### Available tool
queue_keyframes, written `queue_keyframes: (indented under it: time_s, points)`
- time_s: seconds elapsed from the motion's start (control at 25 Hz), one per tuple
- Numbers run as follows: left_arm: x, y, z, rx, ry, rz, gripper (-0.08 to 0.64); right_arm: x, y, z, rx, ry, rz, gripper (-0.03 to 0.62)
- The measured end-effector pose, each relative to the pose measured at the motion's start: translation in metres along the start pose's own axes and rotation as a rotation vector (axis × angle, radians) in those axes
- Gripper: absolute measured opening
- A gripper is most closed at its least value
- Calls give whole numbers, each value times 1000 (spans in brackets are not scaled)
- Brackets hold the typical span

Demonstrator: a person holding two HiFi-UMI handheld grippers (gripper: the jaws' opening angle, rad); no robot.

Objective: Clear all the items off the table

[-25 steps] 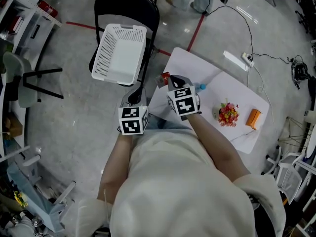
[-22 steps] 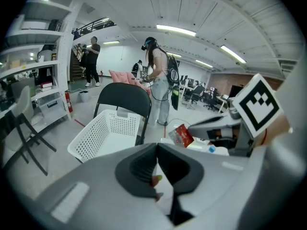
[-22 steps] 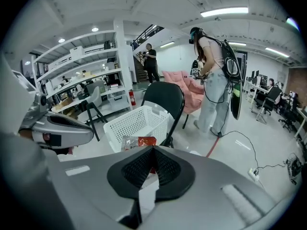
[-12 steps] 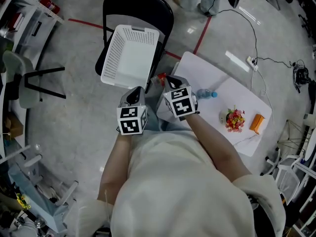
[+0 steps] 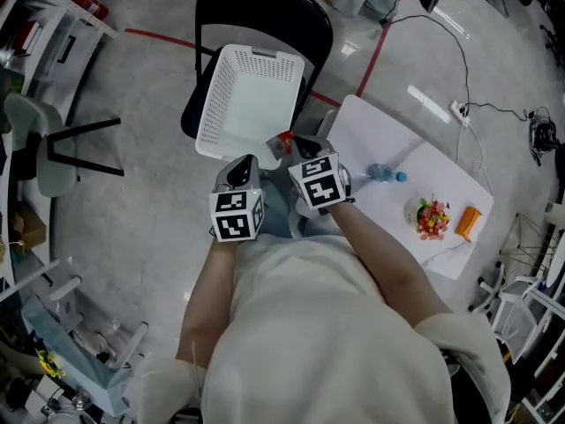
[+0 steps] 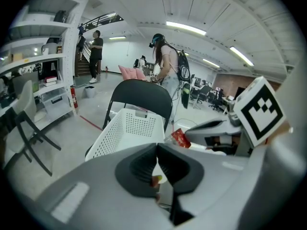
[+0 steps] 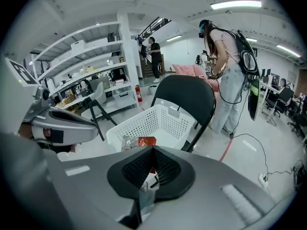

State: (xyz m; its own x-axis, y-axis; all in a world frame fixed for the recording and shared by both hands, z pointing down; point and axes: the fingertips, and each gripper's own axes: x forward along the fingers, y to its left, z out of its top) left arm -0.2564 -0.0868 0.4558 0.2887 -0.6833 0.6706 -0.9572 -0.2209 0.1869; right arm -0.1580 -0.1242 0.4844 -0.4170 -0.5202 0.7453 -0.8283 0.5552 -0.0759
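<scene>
R gripper (image 7: 152, 148): jaws pinched shut on a snack packet (image 7: 138, 142). Red-and-clear wrapper sticks up past the tips, and more of it shows in the gap below.
packet pos: head view, centre of frame, off the table's left edge, at the lower-right rim of the basket. Over the rim or just short of it, can't tell.
L gripper (image 6: 157, 145): jaws closed tip to tip. A small coloured sliver shows in the gap lower down, prob. sth behind rather than gripped; view is poor there.
L gripper pos: head view, lower left of the R gripper and just beside it, below the basket in frame, over the floor.
basket (image 5: 252, 95): white, perforated, sits on the seat of a black chair (image 5: 265, 7), upper centre.
table (image 5: 371, 131): white, right of centre.
on table: water bottle (image 5: 384, 173) lying on its side w/ blue cap, near the R wrist. red-green bunch (image 5: 430, 218) is further right. orange item (image 5: 468, 222) is just beside the bunch, near the right edge.
</scene>
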Motion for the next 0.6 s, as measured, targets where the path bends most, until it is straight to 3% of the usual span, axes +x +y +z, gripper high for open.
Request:
queue_keyframes:
  time_s: [0.6]
  points:
    - [22, 51, 4, -20, 41, -5, 11, 64, 31, 13, -18, 64, 33, -2]
